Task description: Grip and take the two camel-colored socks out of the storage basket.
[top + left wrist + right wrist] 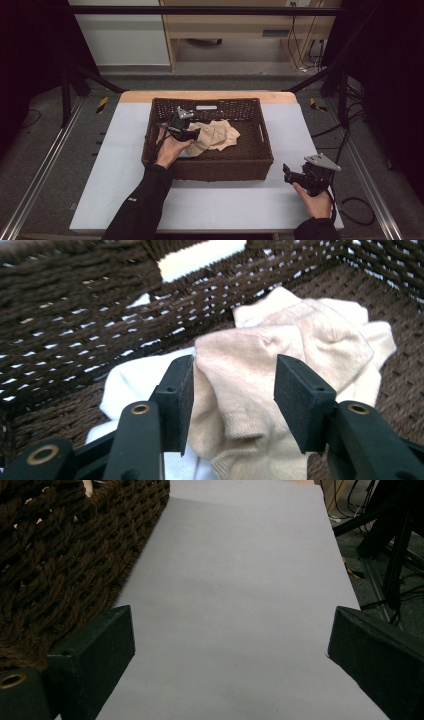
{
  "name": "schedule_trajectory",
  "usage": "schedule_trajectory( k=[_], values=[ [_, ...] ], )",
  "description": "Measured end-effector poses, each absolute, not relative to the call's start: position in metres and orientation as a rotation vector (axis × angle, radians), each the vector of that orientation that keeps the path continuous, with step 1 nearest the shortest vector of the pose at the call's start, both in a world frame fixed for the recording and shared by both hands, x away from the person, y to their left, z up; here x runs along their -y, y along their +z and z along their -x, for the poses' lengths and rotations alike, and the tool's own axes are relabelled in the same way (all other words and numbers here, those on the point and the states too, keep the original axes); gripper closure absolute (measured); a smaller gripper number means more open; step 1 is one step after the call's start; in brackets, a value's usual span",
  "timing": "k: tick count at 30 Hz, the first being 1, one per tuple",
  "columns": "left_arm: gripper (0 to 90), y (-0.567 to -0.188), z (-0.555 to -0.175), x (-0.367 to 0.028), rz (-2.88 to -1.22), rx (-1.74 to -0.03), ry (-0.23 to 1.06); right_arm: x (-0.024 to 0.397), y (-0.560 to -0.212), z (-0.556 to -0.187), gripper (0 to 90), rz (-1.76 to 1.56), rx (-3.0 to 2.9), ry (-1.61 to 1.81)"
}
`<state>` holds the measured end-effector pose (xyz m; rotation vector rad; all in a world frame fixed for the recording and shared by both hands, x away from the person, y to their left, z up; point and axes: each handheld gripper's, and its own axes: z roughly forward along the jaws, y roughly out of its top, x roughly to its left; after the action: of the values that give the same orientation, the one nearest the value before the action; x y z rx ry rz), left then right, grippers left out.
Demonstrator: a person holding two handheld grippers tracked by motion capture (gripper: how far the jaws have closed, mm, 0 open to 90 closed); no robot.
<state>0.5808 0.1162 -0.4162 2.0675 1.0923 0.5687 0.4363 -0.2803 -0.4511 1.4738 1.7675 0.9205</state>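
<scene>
A soft beige sock [280, 340], crumpled on a small heap of pale socks, is lying inside the dark brown woven wicker basket [220, 167], a little toward nine o'clock of the basket's middle. A white sock [132, 382] is peeking out from under it at about eight o'clock in the left gripper view. The left gripper [233, 390] is reaching down into the basket with its two black jaws straddling a raised fold of the beige sock; the left jaw is just touching the cloth while the right one is standing slightly clear, so the fold is sitting between them unpinched. The right gripper [289, 172] is hovering over the pale grey table mat [240, 580], at four o'clock of the basket, its jaws spread wide and gripping nothing.
</scene>
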Motion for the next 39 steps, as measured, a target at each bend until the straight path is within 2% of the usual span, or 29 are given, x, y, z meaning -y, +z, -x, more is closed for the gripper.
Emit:
schedule_trajectory(
  k=[8,16,19,30,39],
  values=[
    [53.0,-0.422,-0.583,-0.112,-2.142,-1.111,0.532,0.28,-0.452,-0.437,5.3,-1.476,-1.774,0.915],
    [76.3,-0.422,-0.582,-0.112,-2.17,-1.126,0.446,0.28,-0.452,-0.437,5.4,-1.476,-1.777,0.912],
    [81.7,-0.42,-0.581,-0.113,-2.169,-1.113,0.439,0.28,-0.452,-0.437,5.5,-1.476,-1.777,0.912],
    [84.0,-0.402,-0.571,-0.121,-1.991,-1.02,0.501,0.282,-0.451,-0.436,5.5,-1.477,-1.765,0.91],
    [84.4,-0.37,-0.556,-0.128,-1.8,-0.92,0.588,0.284,-0.45,-0.436,5.5,-1.473,-1.758,0.909]
  ],
)
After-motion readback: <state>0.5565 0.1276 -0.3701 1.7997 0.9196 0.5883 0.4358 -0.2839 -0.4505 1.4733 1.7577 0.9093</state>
